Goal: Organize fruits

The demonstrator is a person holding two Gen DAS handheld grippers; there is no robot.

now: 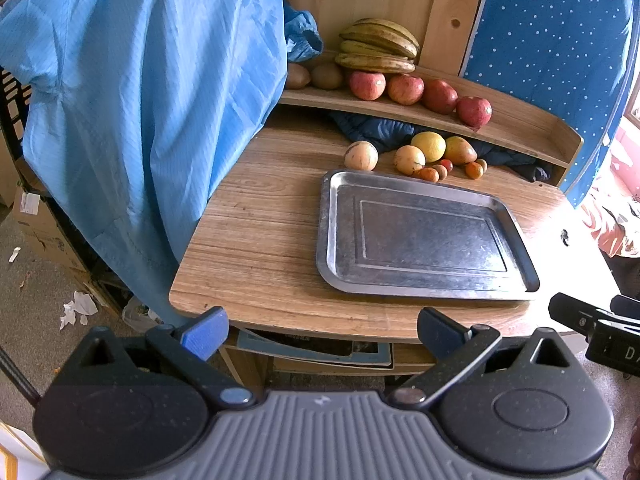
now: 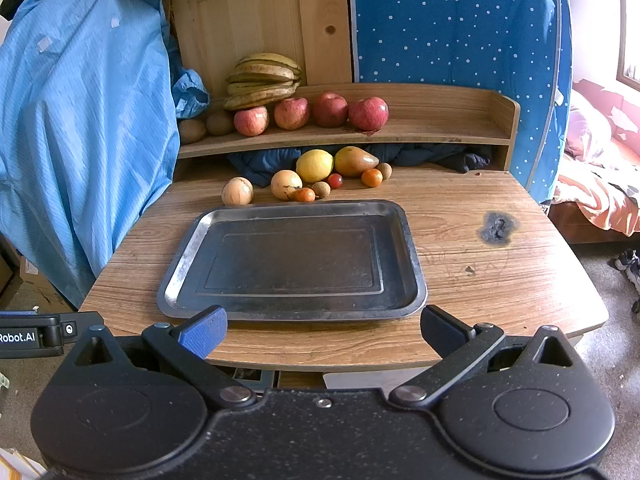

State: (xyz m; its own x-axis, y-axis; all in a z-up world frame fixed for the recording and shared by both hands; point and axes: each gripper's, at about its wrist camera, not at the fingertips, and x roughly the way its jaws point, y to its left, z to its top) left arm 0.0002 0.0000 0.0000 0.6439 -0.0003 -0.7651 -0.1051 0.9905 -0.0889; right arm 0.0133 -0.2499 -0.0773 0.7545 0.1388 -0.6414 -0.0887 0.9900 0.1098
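my left tongs point(image 1: 322, 330) spread, empty | my right tongs point(image 2: 324, 330) spread, empty | tray point(image 2: 180, 276) just ahead, bare | fruits point(image 2: 316, 166) beyond tray

Dull grey metal tray point(image 2: 416, 264) on the brown wood-grain bench point(image 2: 500, 280); red apples point(image 2: 330, 110) and yellow-brown bananas point(image 2: 262, 80) above centre; white-dotted blue cloth point(image 2: 460, 20) upper right.

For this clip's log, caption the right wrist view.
Open tongs face an empty metal tray on a wooden table, loose fruit behind.
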